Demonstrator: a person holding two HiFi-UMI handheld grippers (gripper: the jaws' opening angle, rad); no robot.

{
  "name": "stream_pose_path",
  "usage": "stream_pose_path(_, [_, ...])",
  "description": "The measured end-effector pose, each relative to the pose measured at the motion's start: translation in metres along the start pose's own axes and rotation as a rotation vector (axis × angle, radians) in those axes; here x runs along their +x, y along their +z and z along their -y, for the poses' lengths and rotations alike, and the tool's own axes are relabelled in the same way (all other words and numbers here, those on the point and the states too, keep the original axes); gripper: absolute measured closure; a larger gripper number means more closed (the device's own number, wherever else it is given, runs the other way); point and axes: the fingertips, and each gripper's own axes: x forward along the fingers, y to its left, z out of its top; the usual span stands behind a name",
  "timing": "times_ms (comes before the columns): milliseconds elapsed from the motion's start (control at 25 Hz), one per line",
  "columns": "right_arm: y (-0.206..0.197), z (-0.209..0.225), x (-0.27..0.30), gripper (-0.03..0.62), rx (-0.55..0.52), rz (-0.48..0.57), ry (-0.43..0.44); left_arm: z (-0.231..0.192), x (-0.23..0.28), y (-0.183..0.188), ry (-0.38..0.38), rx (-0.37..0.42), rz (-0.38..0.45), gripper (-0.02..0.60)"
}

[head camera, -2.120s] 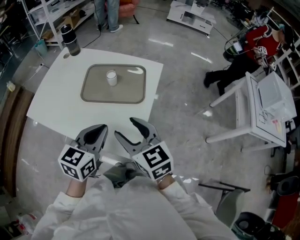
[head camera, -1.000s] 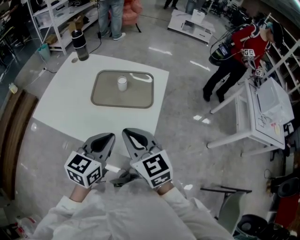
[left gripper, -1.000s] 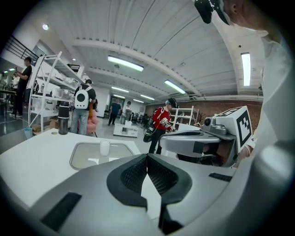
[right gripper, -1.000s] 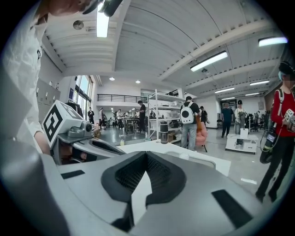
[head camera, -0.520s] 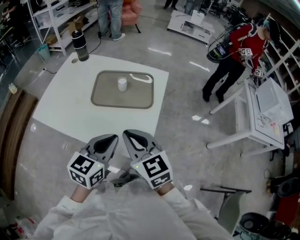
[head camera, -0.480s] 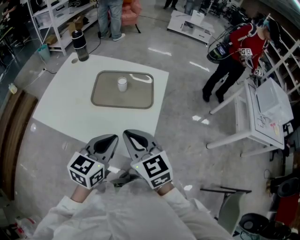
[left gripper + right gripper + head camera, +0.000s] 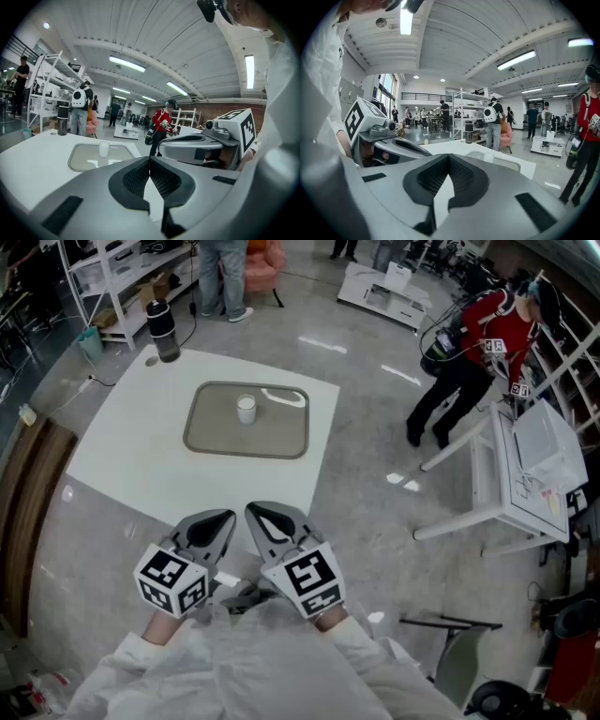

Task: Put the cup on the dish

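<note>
White table (image 7: pixel 122 474) in an open workshop. Cup (image 7: pixel 247 409) stands upright on the dish (image 7: pixel 211 439) (placement looks done). Your left gripper (image 7: pixel 221 518) and right gripper (image 7: pixel 256 513) sit off the near edge, jaws together, both empty. Next, I'd say: just keep clear.

**Hidden and Cut Off**

In the head view, the top edge cuts off a person (image 7: pixel 223 273) beside the shelves (image 7: pixel 94 277) (only legs show). In the right gripper view, the right gripper (image 7: pixel 449 161) covers the lower part of the cup (image 7: pixel 488 158) and most of the dish (image 7: pixel 509 162), and the right edge crops a person in red (image 7: pixel 587 117). The left gripper (image 7: pixel 150 163) hides the dish's near corner in its own view. Any print on the bottle (image 7: pixel 164 329) is too small to read.
</note>
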Motion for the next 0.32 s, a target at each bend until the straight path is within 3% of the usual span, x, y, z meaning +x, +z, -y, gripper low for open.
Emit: stream_pose_path(320, [-0.0012, -0.0019, -0.0008, 0.582, 0.001, -0.011, 0.004, -0.0027, -0.0003, 0.0016, 0.001, 0.008, -0.008, 0.572])
